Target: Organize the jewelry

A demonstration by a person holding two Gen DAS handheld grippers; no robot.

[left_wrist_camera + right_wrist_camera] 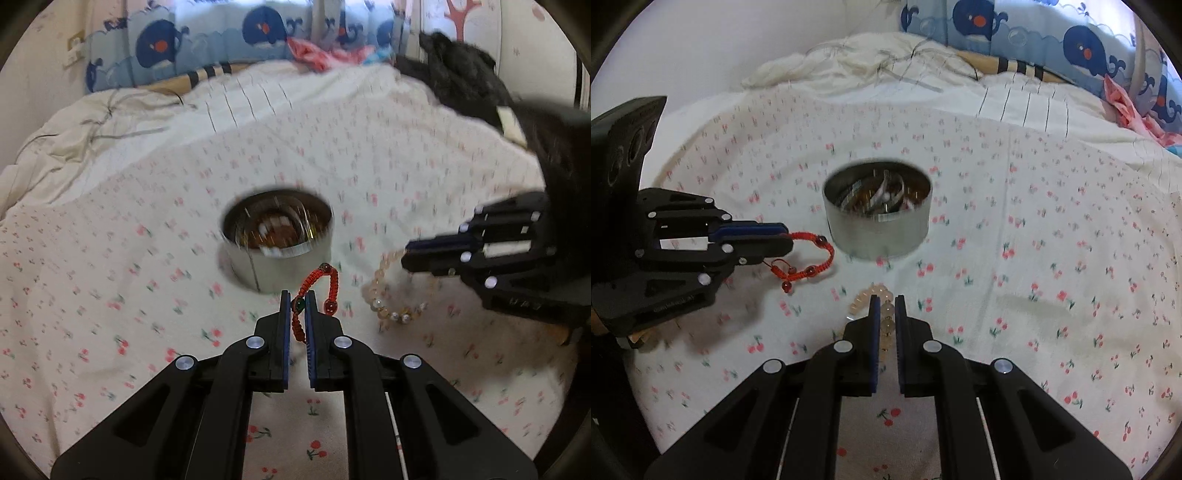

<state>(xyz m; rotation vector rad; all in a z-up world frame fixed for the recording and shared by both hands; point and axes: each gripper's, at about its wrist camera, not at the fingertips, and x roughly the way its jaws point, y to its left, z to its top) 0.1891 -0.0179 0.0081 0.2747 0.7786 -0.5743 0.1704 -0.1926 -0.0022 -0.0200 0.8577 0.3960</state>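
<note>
Our left gripper [299, 301] clamps the red braided bracelet [317, 291], our right gripper [886, 306] the pale beaded bracelet [886, 312]. Both bracelets hang just this side of the round metal tin [877, 232], the red one to its left. The tin sits on a cherry-print bedspread [1034, 258], with whale-print fabric [1082, 48] beyond it.

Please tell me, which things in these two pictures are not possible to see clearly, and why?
- Contents of the tin: blurred in both wrist views; pieces cannot be told apart.
- Pale bead bracelet: right wrist view, mostly hidden by the right gripper.
- Red cord bracelet: left wrist view, its lower part hidden between the left gripper jaws.
</note>
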